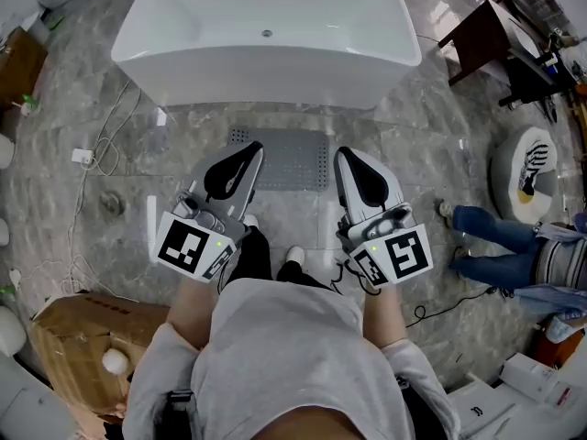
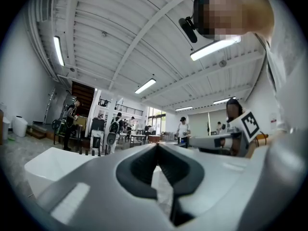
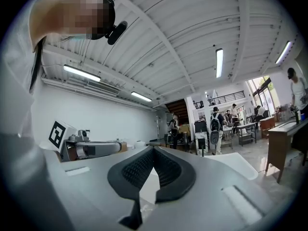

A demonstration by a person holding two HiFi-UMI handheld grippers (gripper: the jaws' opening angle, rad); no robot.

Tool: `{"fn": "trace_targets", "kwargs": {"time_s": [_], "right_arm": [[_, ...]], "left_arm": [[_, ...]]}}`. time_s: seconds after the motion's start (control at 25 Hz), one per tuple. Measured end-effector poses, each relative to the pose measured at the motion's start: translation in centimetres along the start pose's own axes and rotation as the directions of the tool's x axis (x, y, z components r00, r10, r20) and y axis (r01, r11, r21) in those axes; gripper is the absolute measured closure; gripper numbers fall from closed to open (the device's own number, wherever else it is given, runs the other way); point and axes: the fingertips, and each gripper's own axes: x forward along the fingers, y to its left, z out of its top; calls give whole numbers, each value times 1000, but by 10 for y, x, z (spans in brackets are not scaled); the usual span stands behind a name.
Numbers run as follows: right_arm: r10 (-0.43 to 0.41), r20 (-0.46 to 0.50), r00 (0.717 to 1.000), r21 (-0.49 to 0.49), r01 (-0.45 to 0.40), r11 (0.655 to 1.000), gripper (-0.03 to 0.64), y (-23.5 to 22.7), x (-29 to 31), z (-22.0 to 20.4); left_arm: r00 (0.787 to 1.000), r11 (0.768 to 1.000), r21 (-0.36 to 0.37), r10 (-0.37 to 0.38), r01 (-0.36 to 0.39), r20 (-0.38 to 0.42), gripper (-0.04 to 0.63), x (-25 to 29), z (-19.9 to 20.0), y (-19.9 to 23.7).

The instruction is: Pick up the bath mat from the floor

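The grey perforated bath mat [image 1: 292, 159] lies flat on the marble floor in front of the white bathtub [image 1: 266, 35]. I stand just behind it, with my shoes at its near edge. My left gripper [image 1: 254, 148] is held up over the mat's left part, shut, with nothing in it. My right gripper [image 1: 342, 155] hovers over the mat's right part, also shut and empty. In the left gripper view the jaws [image 2: 156, 146] meet at the tip and point level across the room. The right gripper view shows the same for its own jaws [image 3: 153, 149]. Neither gripper view shows the mat.
A cardboard box [image 1: 78, 337] sits at my lower left. A white cable with a plug [image 1: 87, 157] trails on the floor at the left, near a floor drain [image 1: 112, 203]. A person in jeans [image 1: 509, 246] sits at the right, by a round cushion [image 1: 527, 168] and a dark table [image 1: 486, 35].
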Motion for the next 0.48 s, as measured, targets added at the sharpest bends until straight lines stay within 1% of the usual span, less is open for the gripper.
{"fn": "trace_targets", "kwargs": {"time_s": [0.28,0.48], "right_arm": [[-63,-11,998,-2,63,998,617,-6,46,-2],[-98,-20,995,3,98,995,617,-12,76,-8]], "left_arm": [[999,999,-1,-44,44,-14,595,17,-3,53],[997,998,20,-67,67,-29,594,29,-8,84]]}}
